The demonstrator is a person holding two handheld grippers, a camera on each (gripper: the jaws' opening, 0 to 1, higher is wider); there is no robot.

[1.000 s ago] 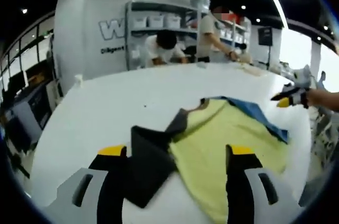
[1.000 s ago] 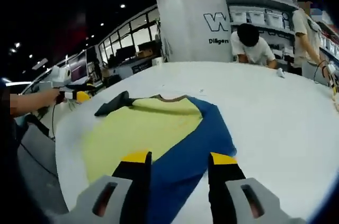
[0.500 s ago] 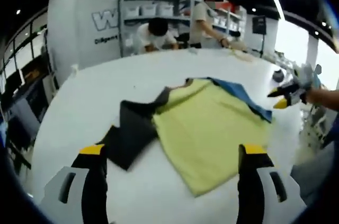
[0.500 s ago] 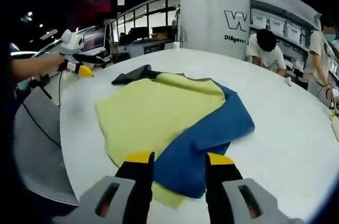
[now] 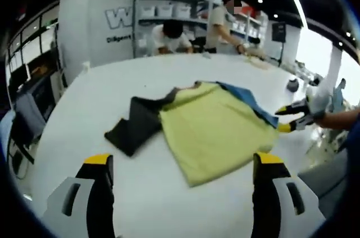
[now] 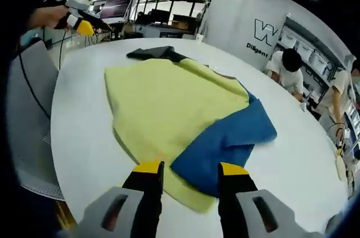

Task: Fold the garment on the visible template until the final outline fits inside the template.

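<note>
1. Garment point(image 6: 169, 103) lies flat on white surface point(image 6: 292, 153), blue sleeve point(image 6: 225, 142) folded inward.
2. Right hand-held gripper point(image 6: 184, 169) jaws part-open at sleeve's edge, grip unclear.
3. Left hand-held gripper point(image 5: 183, 164) wide open, empty, short of garment; dark sleeve point(image 5: 135, 125) probably next.

Garment point(image 6: 169, 103): pale yellow body, plain, no print. Blue sleeve point(image 6: 225, 139), solid colour. Dark grey to black sleeve point(image 5: 132, 125), also solid. Brownish trim at the collar point(image 5: 197, 84).

Desk point(image 5: 112, 80): plain white, unmarked.

Left gripper point(image 5: 183, 165): jaws black with yellow tips, grey housing. Right gripper point(image 6: 184, 169): same scheme, black jaws, yellow tips, grey housing.

Back wall point(image 5: 112, 1): white, dark lettering. Shelving point(image 5: 169, 21): grey, holding white bins.
</note>
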